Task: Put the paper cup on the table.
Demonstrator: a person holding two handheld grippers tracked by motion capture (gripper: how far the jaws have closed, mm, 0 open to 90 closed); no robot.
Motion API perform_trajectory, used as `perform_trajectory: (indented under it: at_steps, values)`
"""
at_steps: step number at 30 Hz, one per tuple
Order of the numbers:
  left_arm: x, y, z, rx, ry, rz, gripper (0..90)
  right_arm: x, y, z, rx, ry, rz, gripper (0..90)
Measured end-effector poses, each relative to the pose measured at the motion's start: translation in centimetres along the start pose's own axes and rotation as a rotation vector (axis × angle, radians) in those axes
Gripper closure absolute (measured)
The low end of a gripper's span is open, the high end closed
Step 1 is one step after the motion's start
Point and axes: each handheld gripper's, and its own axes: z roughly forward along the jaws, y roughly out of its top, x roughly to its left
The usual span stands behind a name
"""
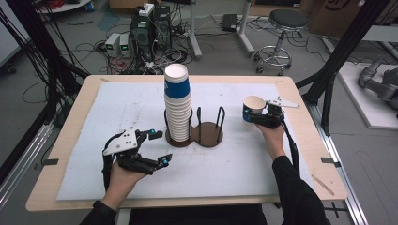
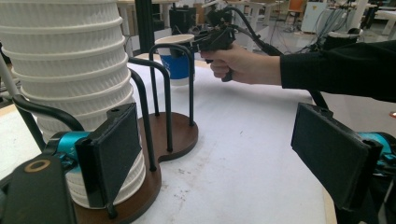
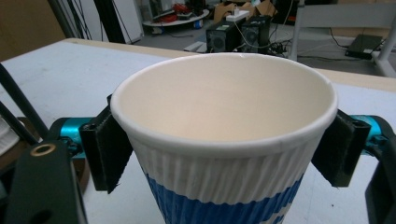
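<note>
At the lower left of the high view, nearest the person, the left gripper [image 1: 158, 147] rests low over the white mat [image 1: 234, 173] that covers the table [image 1: 70, 131], its jaws spread with nothing between them; in the left gripper view one jaw stands just beside the foot of the cup stack, the other well to the right over bare mat. At the middle of the frame, the brown two-ring cup holder [image 1: 209, 135] sits on the mat: its left ring carries a tall stack of paper cups [image 1: 178, 110], white ribbed with a blue cup near the top, while its right ring, fenced by black wire loops, holds nothing. Farther back, at the right of the frame, the right gripper [image 1: 252, 116] pinches a single paper cup [image 1: 253, 105], white above and blue below, held upright and clear of the table. In the right gripper view the black pads [image 3: 105, 149] press on the ribbed wall of that cup just under its rim, one on each side.
</note>
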Motion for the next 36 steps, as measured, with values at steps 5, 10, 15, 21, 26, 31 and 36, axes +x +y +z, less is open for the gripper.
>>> perform_trajectory:
  at_steps: [5, 10, 15, 21, 26, 31, 36]
  values:
    - [0.0, 0.0, -0.1, 0.000, -0.002, -0.001, 15.7, 0.0, -0.3, 0.5, 0.011, -0.019, 0.005, 18.5]
    - [0.0, 0.0, -0.1, 0.000, -0.002, 0.000, 15.7, -0.2, -0.6, 0.8, 0.039, -0.033, 0.006, 18.5]
    - [0.0, 0.0, 0.0, 0.003, -0.002, 0.001, 15.7, -0.3, -0.6, 0.7, 0.048, -0.030, 0.009, 18.4]
    - [-0.1, 0.1, 0.2, 0.005, -0.008, 0.006, 15.7, 0.0, -0.5, 0.4, 0.079, -0.040, 0.000, 18.0]
    - [-0.1, 0.2, 0.4, 0.007, -0.013, 0.012, 15.7, 0.5, -0.8, 0.0, 0.087, -0.058, -0.013, 18.0]
    - [-0.2, 0.3, 0.6, 0.008, -0.019, 0.015, 15.7, 0.5, -1.0, -0.3, 0.096, -0.059, -0.002, 17.7]
    - [-0.1, 0.3, 0.7, 0.009, -0.021, 0.014, 15.7, 0.5, -1.1, -0.3, 0.099, -0.062, 0.002, 15.5]
